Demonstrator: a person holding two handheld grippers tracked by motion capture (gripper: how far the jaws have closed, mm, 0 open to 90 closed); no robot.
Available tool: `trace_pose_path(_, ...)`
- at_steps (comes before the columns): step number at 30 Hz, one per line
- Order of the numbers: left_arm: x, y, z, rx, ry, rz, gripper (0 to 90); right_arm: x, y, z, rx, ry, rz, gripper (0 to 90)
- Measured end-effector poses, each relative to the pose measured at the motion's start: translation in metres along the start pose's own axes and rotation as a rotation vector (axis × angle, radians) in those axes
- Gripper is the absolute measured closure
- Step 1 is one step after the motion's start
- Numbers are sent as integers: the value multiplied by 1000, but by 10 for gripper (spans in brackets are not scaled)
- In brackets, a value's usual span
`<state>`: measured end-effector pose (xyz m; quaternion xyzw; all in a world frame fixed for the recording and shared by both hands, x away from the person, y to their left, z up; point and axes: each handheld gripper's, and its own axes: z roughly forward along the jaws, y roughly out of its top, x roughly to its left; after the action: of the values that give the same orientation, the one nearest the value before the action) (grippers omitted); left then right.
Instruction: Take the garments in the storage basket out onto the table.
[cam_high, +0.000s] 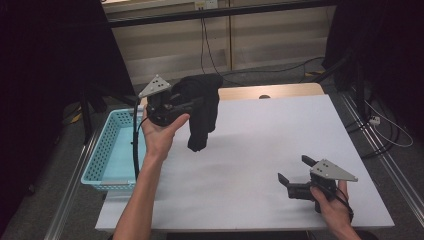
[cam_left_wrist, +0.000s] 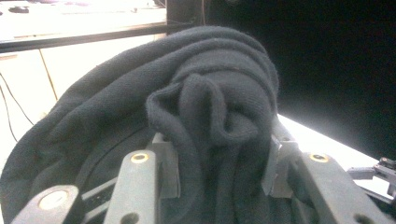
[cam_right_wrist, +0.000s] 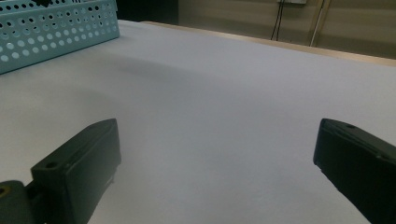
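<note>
Forearms enter from the bottom edge of the high view, both cut off by the frame; left tongs are raised above the surface's far-left part, clamped tight on a black garment; in the left gripper view bunched folds of that cloth are wedged between the two jaws and spill over them, hiding the jaw tips and most of what lies behind. Garment hangs free of the surface, lower end dangling above it, not touching; its shape and kind are hard to make out, dark on dark. Right tongs sit low near the front-right corner of the surface, jaws standing wide apart with nothing between them; right gripper view shows bare white surface between the two black jaws. Turquoise perforated basket stands beside the left edge of the surface, just beside the left forearm; its far end is partly hidden by the left hand. Middle and far-right of the surface lie open; the room beyond is dark, details unreadable.
</note>
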<state>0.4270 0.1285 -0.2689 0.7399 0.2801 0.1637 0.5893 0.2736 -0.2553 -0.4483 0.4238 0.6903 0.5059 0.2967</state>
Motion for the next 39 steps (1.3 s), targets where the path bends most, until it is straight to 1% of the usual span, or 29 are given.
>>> trace_pose_path(3,-2,0,4,7,-4,3,576,0,0,0,0,0,0,8)
trace_pose_path(5,-4,-1,10,4,-12,-5,576,0,0,0,-1,0,-1,8)
trace_pose_path(6,-5,-2,14,12,-16,-7,576,0,0,0,-1,1,-2,8)
trace_pose_path(7,-5,-2,14,12,-16,-7,576,0,0,0,-1,1,-2,8)
trace_pose_path(8,-6,-3,17,26,-13,-5,576,0,0,0,-1,1,-2,8)
trace_pose_path(10,-8,-6,24,30,-26,-12,576,0,0,0,-2,1,1,8)
trace_pose_path(11,-8,-6,24,30,-26,-12,576,0,0,0,-2,1,1,8)
trace_pose_path(14,-10,-10,33,48,-39,-15,576,0,0,0,-2,1,-1,8)
trace_pose_path(15,-10,-10,33,48,-39,-15,576,0,0,0,-2,1,-1,8)
trace_pose_path(19,-12,-13,43,61,-48,-17,575,0,0,0,-2,2,3,8)
trace_pose_path(20,-12,-15,47,72,-48,-19,575,0,0,0,-2,2,1,8)
trace_pose_path(21,-12,-15,47,72,-48,-19,575,0,0,0,-2,2,1,8)
trace_pose_path(22,-13,-16,52,75,-54,-24,575,0,0,0,-2,3,0,8)
trace_pose_path(27,-14,-18,58,81,-54,-28,575,0,0,0,-2,3,3,8)
trace_pose_path(33,-18,-22,67,87,-67,-28,575,0,0,0,-3,4,0,8)
trace_pose_path(35,-19,-24,71,99,-67,-21,575,0,0,0,-2,4,4,8)
trace_pose_path(36,-20,-27,74,110,-73,-9,575,0,0,-1,-3,4,0,8)
trace_pose_path(39,-20,-30,76,120,-74,-13,575,0,0,-1,-4,3,1,8)
